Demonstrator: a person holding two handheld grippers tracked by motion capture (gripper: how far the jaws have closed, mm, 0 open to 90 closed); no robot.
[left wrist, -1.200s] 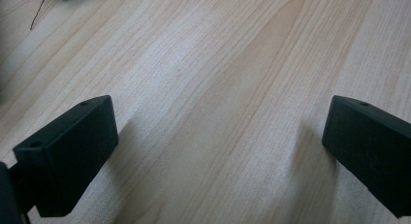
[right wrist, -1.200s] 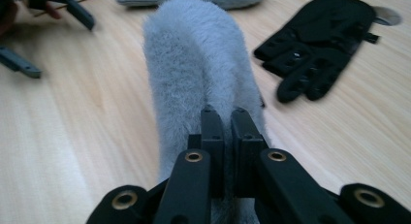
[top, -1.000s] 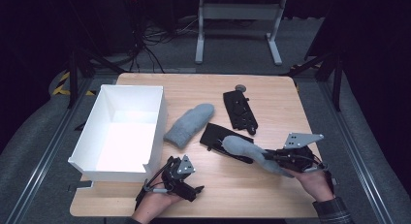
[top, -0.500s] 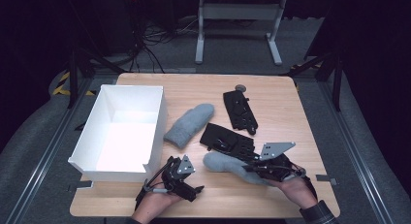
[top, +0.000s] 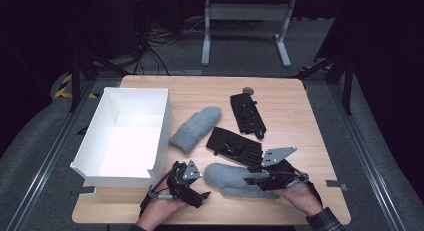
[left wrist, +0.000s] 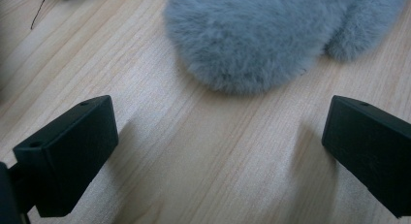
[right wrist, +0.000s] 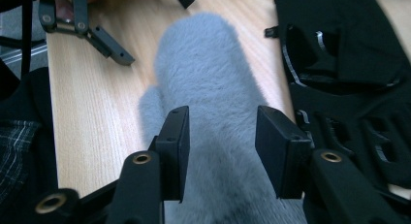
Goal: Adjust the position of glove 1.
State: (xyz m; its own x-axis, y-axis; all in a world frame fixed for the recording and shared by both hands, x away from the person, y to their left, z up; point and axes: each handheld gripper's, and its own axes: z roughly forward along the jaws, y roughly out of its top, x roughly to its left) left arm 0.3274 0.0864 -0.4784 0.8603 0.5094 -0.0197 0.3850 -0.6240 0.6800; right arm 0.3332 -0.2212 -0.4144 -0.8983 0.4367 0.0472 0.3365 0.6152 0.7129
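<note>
One white box (top: 95, 141) holds nothing; grey mitten (top: 225, 175) lies beside it.

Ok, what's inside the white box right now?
The white box shows bare white floor and walls in the high view, nothing lying on what is visible. Its near wall hides a strip of floor behind it. Both grey mittens lie outside on the table.

Grey mitten (right wrist: 208, 88) fuzzy fleece cloth, table (top: 300, 106) matt wood w/ grain, tool (right wrist: 220, 136) jaws matt black plastic.
</note>
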